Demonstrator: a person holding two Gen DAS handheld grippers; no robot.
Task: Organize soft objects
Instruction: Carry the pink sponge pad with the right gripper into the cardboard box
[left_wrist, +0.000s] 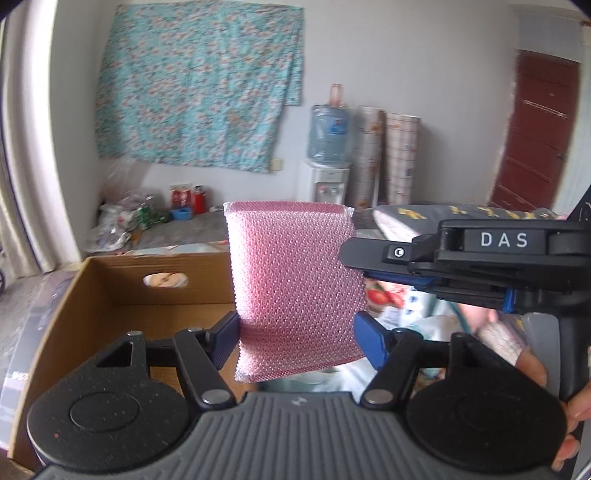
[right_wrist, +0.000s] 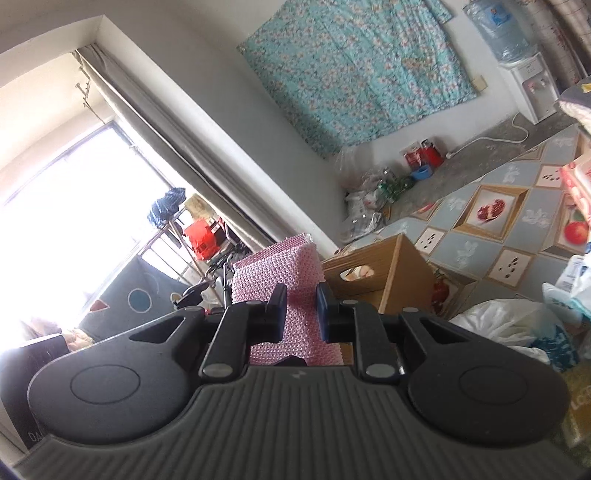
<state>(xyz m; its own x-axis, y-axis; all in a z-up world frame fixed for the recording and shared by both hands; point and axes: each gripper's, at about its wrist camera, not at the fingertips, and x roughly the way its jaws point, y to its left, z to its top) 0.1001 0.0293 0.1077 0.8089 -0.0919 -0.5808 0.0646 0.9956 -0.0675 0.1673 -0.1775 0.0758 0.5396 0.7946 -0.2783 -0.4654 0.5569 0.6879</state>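
Note:
A pink mesh sponge (left_wrist: 291, 266) hangs upright in the air above an open cardboard box (left_wrist: 110, 295). My left gripper (left_wrist: 295, 332) stands half wide, its blue pads pressed against the sponge's two side edges near the bottom. My right gripper (left_wrist: 351, 258) reaches in from the right and pinches the sponge's right edge. In the right wrist view the right gripper (right_wrist: 301, 310) is nearly closed, with the sponge (right_wrist: 273, 269) clamped between its pads. The box (right_wrist: 388, 266) sits just beyond and looks empty where I can see inside. A hand (left_wrist: 569, 406) holds the right gripper's handle.
The box stands on a table with a fruit-patterned cloth (right_wrist: 480, 236). White plastic bags (right_wrist: 509, 321) lie at the right. Folded bedding (left_wrist: 461, 214) lies behind the right gripper. A water dispenser (left_wrist: 327, 147) and rolled mats stand at the far wall.

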